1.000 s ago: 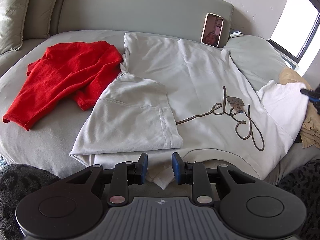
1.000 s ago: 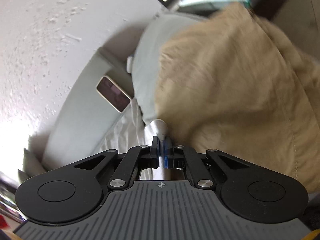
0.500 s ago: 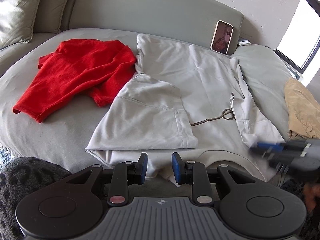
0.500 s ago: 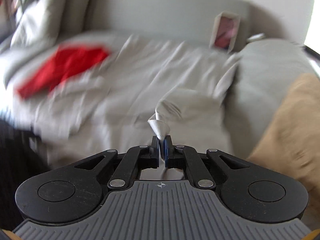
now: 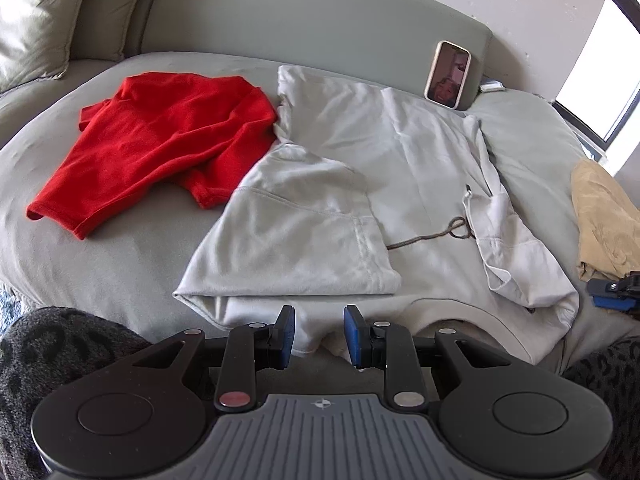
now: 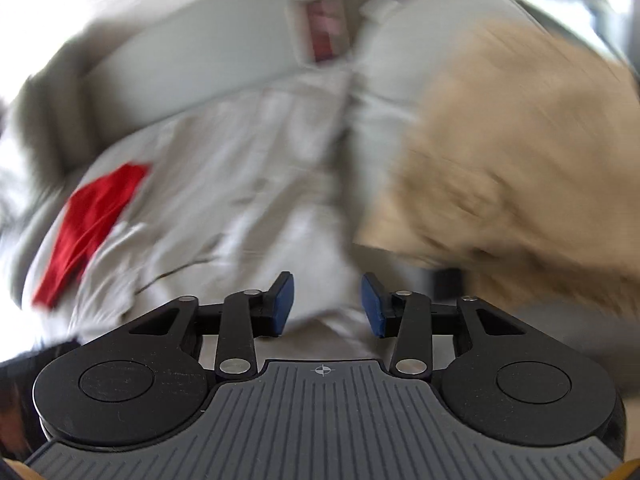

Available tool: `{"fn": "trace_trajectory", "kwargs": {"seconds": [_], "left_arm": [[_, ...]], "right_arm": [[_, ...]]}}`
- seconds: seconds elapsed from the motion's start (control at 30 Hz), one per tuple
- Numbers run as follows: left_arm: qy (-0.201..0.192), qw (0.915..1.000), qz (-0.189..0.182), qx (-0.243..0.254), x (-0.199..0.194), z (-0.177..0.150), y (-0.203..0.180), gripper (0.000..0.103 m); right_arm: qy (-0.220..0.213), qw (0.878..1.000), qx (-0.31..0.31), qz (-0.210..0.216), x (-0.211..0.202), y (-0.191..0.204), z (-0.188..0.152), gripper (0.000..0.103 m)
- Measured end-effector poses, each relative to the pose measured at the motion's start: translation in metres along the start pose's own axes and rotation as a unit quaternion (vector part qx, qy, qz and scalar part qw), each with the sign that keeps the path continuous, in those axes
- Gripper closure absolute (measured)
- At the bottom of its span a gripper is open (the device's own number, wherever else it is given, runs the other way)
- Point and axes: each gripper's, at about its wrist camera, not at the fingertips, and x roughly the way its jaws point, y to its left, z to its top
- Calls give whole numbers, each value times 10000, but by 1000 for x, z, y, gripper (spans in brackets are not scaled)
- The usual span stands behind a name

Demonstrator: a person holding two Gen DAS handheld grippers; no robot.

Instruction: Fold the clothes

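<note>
A pale grey hoodie lies spread across the middle of the sofa seat, both sleeves folded inward, its hem at the front edge. The left gripper hovers over that hem, fingers released and holding nothing. The right gripper is opening, nothing between its fingers, above the hoodie's right side. A red shirt lies toward the seat's left edge, tan clothes at its right edge.

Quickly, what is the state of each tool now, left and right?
Left tool: open, pads apart, holding nothing.
Right tool: opening, nothing between the pads.
</note>
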Motion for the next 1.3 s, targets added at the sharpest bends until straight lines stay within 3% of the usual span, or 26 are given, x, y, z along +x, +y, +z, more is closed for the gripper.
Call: {"fn": "trace_trajectory", "kwargs": {"seconds": [0.27,0.43,0.47,0.5,0.53,0.7,0.87,0.93,1.0,1.03,1.1,1.23,1.3], "left_arm": [[34,9999,120,17,-2,-4,-3,78],[80,9999,99,21,-1,-6,-4,78],[84,9999,91,32,-1,-6,-5,78],[87,9999,86,40,-1,-7,-5,78],[89,9999,80,48,-1,-7,-5,78],[155,9999,62,-19,6,-8,-1,78],[174,9998,-6,43,7,-8,-1,78],[79,9999,47,63,4,-2,2,78],[-67,9998,142,116,2,8,4,78],[-139,9996,190,143,0,13,6,78],[-302,9989,280,221,-1,26,4,78],[-384,9976,343,471,20,50,-7,79],[-259,9967,471,614,38,54,-14,80]], "right_arm": [[434,9923,1077,430,39,-39,-5,50],[774,9901,988,625,62,-32,-9,47],[794,9916,861,558,64,-27,-10,55],[781,9931,740,468,64,-23,-12,86],[746,9946,624,361,62,-19,-14,99],[350,9976,-35,-588,33,-4,-21,99],[704,9952,-70,-679,39,-6,-25,95],[781,9946,-57,-684,37,-1,-24,79],[769,9937,-72,-814,26,7,-23,54],[699,9937,-119,-873,18,12,-21,52],[426,9947,-344,-866,0,26,-15,52],[-131,9974,-541,-469,-14,54,2,57],[-150,9978,-584,-284,-1,63,6,69]]}}
